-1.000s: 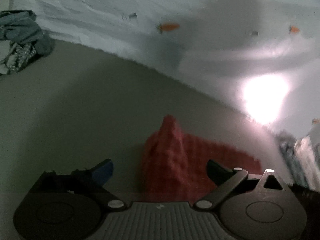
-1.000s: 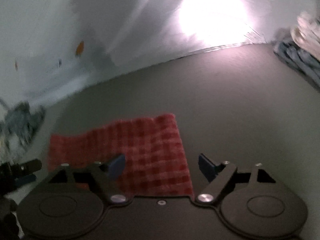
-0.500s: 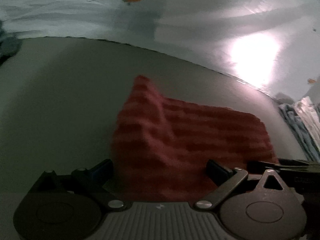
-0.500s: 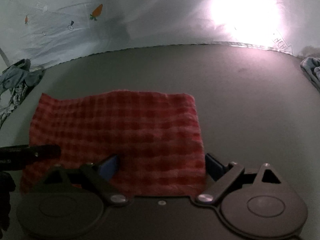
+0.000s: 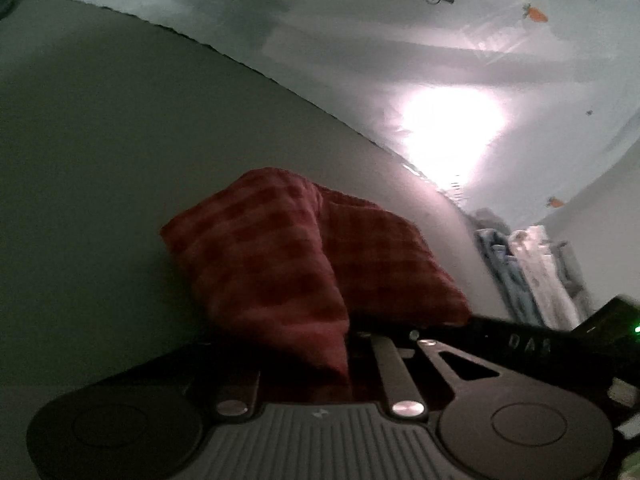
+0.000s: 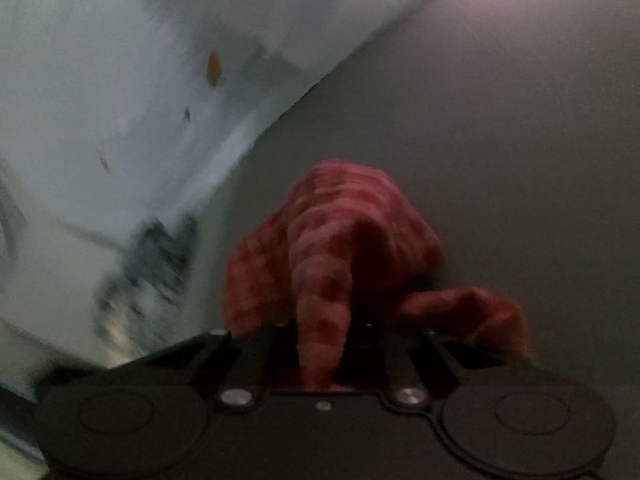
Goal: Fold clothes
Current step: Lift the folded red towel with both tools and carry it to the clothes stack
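A red checked cloth (image 5: 280, 264) lies on the grey table (image 5: 88, 168). My left gripper (image 5: 320, 344) is shut on its near edge, and the cloth bunches up between the closed fingers. In the right wrist view the same red cloth (image 6: 340, 248) rises in a ridge from my right gripper (image 6: 324, 340), which is shut on it. The fingertips of both grippers are hidden under the fabric. The right gripper's black body (image 5: 532, 340) shows at the right edge of the left wrist view.
A pile of folded blue and white clothes (image 5: 524, 272) sits at the table's right. A heap of grey-blue clothes (image 6: 156, 256) lies at the table's left, blurred. A pale sheet with carrot prints (image 5: 400, 32) hangs behind the table.
Both grippers were open over the flat cloth; they have closed on its near edge. The cloth is now bunched and lifted into ridges.
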The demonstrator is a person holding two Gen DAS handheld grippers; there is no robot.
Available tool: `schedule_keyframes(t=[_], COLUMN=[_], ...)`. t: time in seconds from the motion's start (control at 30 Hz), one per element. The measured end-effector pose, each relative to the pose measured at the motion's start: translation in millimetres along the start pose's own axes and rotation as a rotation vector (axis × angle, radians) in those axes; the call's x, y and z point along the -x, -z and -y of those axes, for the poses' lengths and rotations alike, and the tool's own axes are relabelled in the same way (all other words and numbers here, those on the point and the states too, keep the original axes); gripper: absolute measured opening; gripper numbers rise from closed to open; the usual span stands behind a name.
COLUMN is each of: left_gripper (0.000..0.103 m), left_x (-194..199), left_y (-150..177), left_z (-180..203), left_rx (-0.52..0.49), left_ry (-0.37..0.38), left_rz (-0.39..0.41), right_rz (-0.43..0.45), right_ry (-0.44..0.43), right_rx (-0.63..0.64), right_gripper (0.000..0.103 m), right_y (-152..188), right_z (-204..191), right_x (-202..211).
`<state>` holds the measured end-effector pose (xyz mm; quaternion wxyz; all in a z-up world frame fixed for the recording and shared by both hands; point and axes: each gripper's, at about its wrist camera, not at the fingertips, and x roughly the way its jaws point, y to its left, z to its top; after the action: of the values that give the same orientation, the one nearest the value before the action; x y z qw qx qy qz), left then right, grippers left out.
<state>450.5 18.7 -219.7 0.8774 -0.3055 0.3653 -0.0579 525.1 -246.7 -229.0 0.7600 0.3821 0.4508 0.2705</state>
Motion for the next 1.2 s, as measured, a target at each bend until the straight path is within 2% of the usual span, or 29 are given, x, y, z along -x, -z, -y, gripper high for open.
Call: schedule_keyframes(t=[0.07,0.17,0.3,0.47,0.6,0.77,0.87,1.0,1.2], left_gripper=[0.012,0.012,0.012,0.012,0.012,0.012,0.012,0.013,0.013], left_x=[16,37,63,88,103,112,106,87,35], left_y=[7,19,28,13,-5,-21,-28,-31,-26], left_z=[-3,-6,2,23,68,126,167,234,332], left_rx=[0.042,0.087,0.073,0.047,-0.074,-0.14,-0.185,-0.301,-0.415], left_ry=[0.044,0.109,0.157,0.291,0.383,0.498,0.559,0.611,0.663], left_rz=[0.0,-0.014,-0.039,-0.078,-0.11,-0.126,-0.147,-0.159,-0.157], right_rz=[0.015,0.038,0.082,0.194,0.29,0.419,0.496,0.579,0.664], right_ry=[-0.096,-0.189,-0.267,-0.359,-0.378,-0.402,-0.431,-0.462,-0.457], right_rx=[-0.156,-0.313,-0.44,-0.595,-0.583,-0.543,-0.531,-0.497,-0.463], right_gripper=[0.007,0.007,0.007,0.007,0.007,0.007,0.007,0.007,0.007], right_y=[15,41,80,110,114,112,106,91,37], right_z=[19,36,31,13,-15,-45,-43,-26,6], right_x=[11,30,47,89,136,193,232,282,347])
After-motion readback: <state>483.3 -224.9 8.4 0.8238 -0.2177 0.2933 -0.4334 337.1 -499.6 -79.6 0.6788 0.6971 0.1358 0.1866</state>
